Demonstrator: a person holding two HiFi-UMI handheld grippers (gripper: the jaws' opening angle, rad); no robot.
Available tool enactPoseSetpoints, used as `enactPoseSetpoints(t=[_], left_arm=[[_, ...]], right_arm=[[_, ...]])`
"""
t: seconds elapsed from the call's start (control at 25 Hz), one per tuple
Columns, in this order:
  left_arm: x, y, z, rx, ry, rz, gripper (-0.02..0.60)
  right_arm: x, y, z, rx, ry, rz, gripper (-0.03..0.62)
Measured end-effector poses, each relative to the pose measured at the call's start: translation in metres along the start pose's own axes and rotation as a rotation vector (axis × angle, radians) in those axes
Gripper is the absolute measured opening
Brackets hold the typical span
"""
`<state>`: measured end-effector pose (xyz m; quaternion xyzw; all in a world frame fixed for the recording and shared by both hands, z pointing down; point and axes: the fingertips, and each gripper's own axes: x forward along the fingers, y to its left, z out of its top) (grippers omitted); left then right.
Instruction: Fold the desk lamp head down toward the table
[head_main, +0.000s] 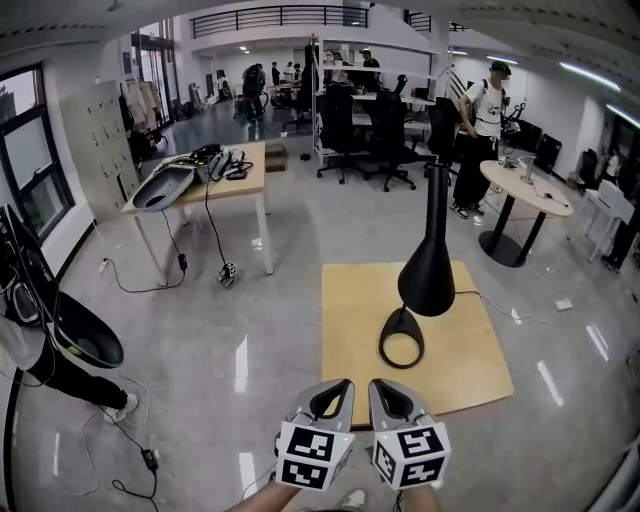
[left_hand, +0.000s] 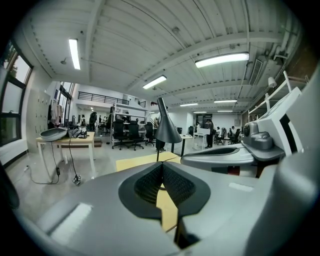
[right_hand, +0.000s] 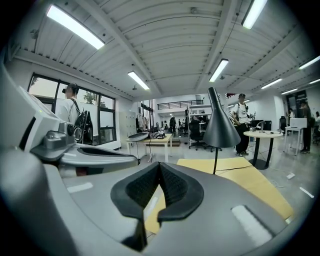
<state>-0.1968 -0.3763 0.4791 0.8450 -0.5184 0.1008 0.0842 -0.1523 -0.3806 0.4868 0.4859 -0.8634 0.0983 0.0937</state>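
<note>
Left tongs (head_main: 338, 390), right tongs (head_main: 383, 390) pinched together, empty — matte black, cone-headed, ring-footed lamp (head_main: 428, 280).

No words, brand names or numbers can be read anywhere; the gripper cubes (head_main: 315, 455) carry only black-and-white square marker patterns.

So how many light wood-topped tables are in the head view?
3: the square table under the desk lamp, a rectangular desk upper left, a round table at right. Others may hide behind the office chairs.
</note>
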Motion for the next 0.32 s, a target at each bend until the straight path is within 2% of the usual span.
enactPoseSetpoints(t=[0.32], left_arm=[[-0.102,0.033,-0.036,-0.003,0.008,-0.025,0.019]], right_arm=[[-0.024,0.108,-0.025,0.005,0.005,-0.02,0.006]])
